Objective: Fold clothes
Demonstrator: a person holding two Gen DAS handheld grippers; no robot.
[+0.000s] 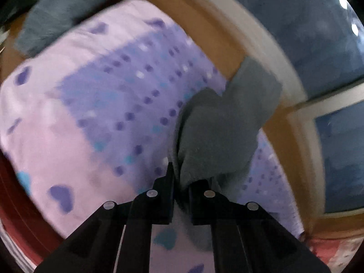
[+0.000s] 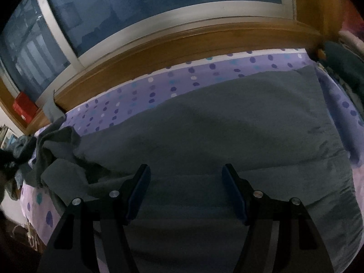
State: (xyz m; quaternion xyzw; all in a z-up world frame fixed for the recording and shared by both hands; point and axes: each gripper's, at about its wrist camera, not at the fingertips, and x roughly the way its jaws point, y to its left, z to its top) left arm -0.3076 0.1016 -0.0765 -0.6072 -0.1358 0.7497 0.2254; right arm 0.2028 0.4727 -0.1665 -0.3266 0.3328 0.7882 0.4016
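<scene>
Left gripper (image 1: 179, 182) clamped on grey garment (image 1: 218, 122) edge, lower centre, though blurred. Right gripper (image 2: 186, 191) jaws apart. Mid-fold; next, carry the edge across.

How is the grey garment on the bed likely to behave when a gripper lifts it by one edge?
Probably floppy: where the left gripper pinches the grey garment, it hangs in loose folds. Likely soft and fleecy, so it should grip without slipping. It may drag across the bedsheet.
</scene>
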